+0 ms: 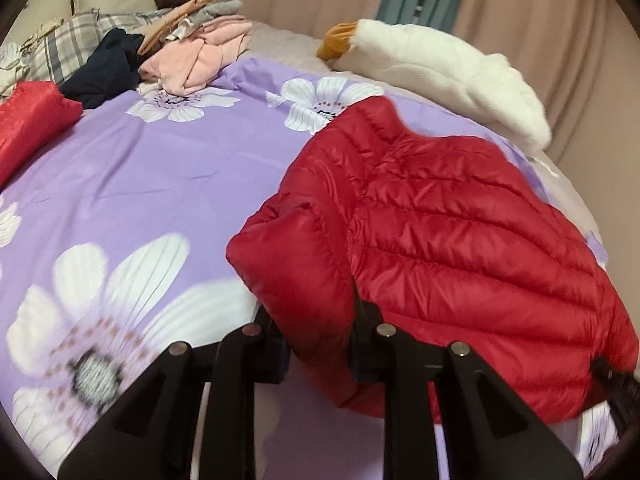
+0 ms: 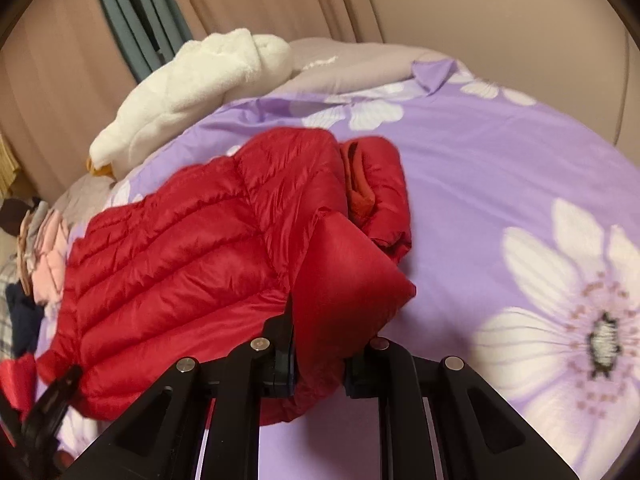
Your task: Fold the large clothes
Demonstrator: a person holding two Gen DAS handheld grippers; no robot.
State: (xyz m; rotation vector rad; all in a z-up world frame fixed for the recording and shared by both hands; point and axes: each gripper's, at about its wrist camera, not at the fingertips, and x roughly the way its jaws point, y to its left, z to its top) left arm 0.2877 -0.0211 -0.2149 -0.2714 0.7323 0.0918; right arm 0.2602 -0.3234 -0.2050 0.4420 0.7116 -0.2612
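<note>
Fabric swallows the fingertips in the left wrist view: the red puffer jacket [image 1: 440,240] bulges over the left gripper [image 1: 320,344], so only the black finger bases and their silver pivots show, and the far tips are buried in the red folds. That gripper comes in low from the near edge, pointing across the bed, its fingers set a moderate way apart with a thick bunch of the jacket's near hem or sleeve clamped between them. The jacket lies spread over the right half of the purple floral bedsheet [image 1: 160,168], quilted back up, its near right corner cut off by the lens rim, where a dark blurred piece of the other tool pokes in. Far off sit a white plush toy [image 1: 448,68], a heap of pink clothes [image 1: 200,60], a dark navy garment [image 1: 104,68] and, at the left edge, a folded red garment [image 1: 32,120], partly out of frame. Over to the right wrist view: the right gripper [image 2: 320,352] also enters low from the near edge, and again the fingertips vanish under cloth, a smooth red flap of the jacket [image 2: 168,248] draped over and between them. The fingers stand partly apart, gripping that flap. The jacket stretches away to the left on the bedsheet [image 2: 500,168], with an orange-lined collar or cuff folded at its far end; which one is hard to tell. The white plush toy [image 2: 188,92] rests beyond it, and the left side is blurred, the pink heap [image 2: 50,264] barely readable.
</note>
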